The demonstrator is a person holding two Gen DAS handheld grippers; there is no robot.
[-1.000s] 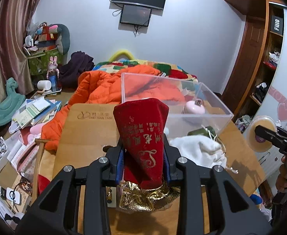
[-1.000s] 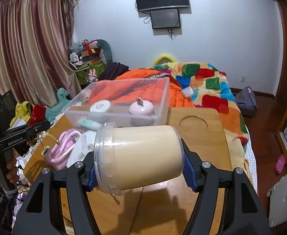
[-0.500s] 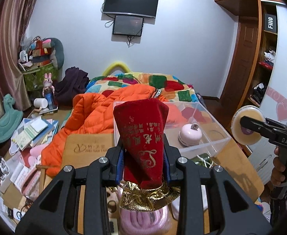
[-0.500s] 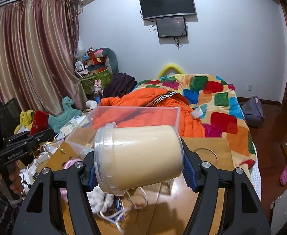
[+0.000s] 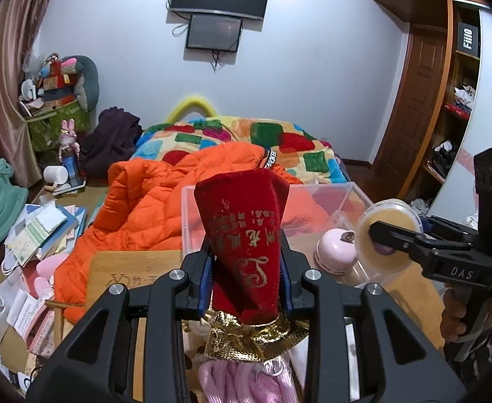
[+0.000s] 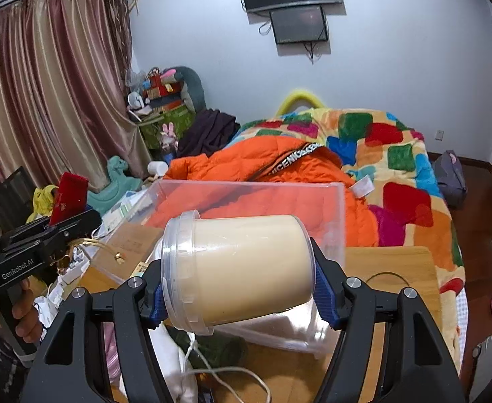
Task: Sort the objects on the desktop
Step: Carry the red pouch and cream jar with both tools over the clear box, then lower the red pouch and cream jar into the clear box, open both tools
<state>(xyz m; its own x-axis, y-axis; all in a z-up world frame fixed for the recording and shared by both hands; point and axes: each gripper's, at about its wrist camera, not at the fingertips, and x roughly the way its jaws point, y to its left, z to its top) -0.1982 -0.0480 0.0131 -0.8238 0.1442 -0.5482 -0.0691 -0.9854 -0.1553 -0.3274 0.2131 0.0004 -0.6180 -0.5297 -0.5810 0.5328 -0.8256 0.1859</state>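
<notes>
Grippers both point downward over the clear box: the left gripper clamps a red velvet pouch upright, and the right gripper, marked "DAS", clamps a cream-filled jar sideways. Compared with a second ago, both have drawn back from the box, whose far wall now sits lower in view. Gold characters on the pouch are unreadable.

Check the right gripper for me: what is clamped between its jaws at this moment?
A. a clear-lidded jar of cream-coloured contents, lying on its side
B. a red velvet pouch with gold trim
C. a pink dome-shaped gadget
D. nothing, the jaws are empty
A: in the right wrist view the right gripper has its blue pads pressed on both ends of the cream-coloured jar, held sideways.
</notes>
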